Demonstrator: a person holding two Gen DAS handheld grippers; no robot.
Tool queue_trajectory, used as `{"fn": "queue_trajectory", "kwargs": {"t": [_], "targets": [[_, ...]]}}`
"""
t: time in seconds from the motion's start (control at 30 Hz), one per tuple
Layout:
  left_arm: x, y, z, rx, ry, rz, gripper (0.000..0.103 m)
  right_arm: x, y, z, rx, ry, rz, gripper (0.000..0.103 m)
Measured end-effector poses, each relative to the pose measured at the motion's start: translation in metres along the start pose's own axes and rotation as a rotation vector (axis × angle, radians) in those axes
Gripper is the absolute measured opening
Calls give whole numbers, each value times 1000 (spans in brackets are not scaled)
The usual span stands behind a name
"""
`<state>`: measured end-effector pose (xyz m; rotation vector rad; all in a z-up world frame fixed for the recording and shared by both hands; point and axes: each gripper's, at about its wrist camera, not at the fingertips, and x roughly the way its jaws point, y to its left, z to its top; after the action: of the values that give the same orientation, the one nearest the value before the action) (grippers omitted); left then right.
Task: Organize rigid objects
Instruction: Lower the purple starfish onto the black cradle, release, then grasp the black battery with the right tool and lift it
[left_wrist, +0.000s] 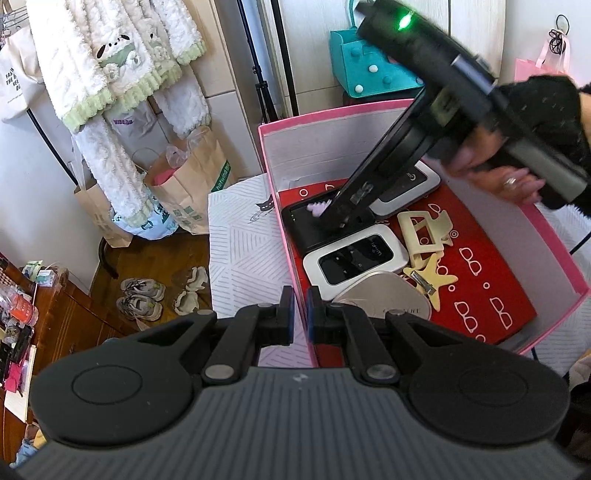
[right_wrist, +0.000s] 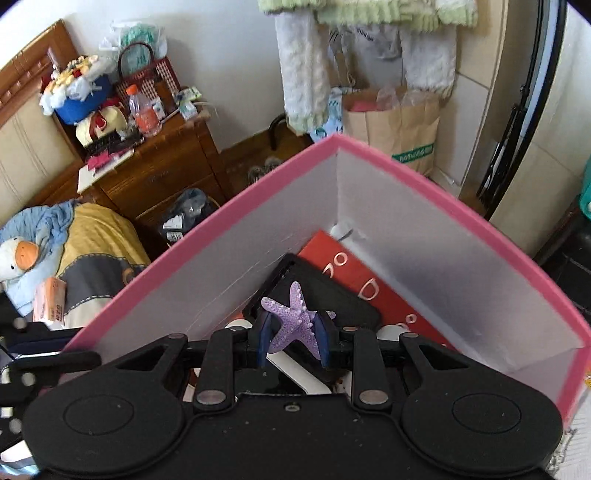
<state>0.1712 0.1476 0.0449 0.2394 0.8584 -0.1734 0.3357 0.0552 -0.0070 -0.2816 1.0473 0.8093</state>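
A pink box (left_wrist: 373, 110) with a red card on its floor holds a black device (left_wrist: 306, 230), two white routers (left_wrist: 352, 260), a beige case (left_wrist: 388, 299), a cream hair claw (left_wrist: 424, 230) and a yellow starfish clip (left_wrist: 430, 282). My right gripper (right_wrist: 293, 338) reaches into the box's far corner, shut on a purple starfish clip (right_wrist: 293, 326) just above the black device (right_wrist: 343, 299). In the left wrist view the right gripper (left_wrist: 334, 216) shows with the purple clip (left_wrist: 318, 209). My left gripper (left_wrist: 300, 315) is nearly closed and empty, over the box's near left wall.
The box (right_wrist: 424, 173) sits on a white patterned cloth (left_wrist: 240, 236). Paper bags (left_wrist: 192, 188), hanging fleece (left_wrist: 110, 74), shoes (left_wrist: 142, 297) and a teal bag (left_wrist: 369, 70) stand around. A cluttered wooden nightstand (right_wrist: 155, 162) and a bed with a duck toy (right_wrist: 18, 258) lie beyond.
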Motion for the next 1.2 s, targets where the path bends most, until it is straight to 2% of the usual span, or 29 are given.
{"fn": "queue_trajectory", "kwargs": {"t": [0.17,0.3,0.4,0.47,0.6,0.77,0.83,0.93,1.2], "targets": [[0,1,-1,5,-3,-2,6,-8,12,1,-58,-49,-77,31],[0,2,-1,4,-10,-12,6,-36,7,-9,-18,-91,-44,32],[-1,3,-2,1,-14,-18,6,-63,2,-19,6,-149,-53,37],[-1,4,-3,4,-18,-19,6,-86,-4,-31,29,-196,-49,39],[0,4,-4,0,-26,-22,6,-134,-20,-63,119,-281,24,40],[0,5,-4,1,-28,-24,7,-177,-35,-108,164,-364,-59,46],[0,5,-4,-2,-30,-26,7,-186,-45,-125,185,-391,-73,46],[0,5,-4,-1,-29,-28,7,-193,-61,-150,229,-430,-50,46],[1,3,-2,6,-12,-19,7,-170,-85,-189,252,-390,-75,47]]}}
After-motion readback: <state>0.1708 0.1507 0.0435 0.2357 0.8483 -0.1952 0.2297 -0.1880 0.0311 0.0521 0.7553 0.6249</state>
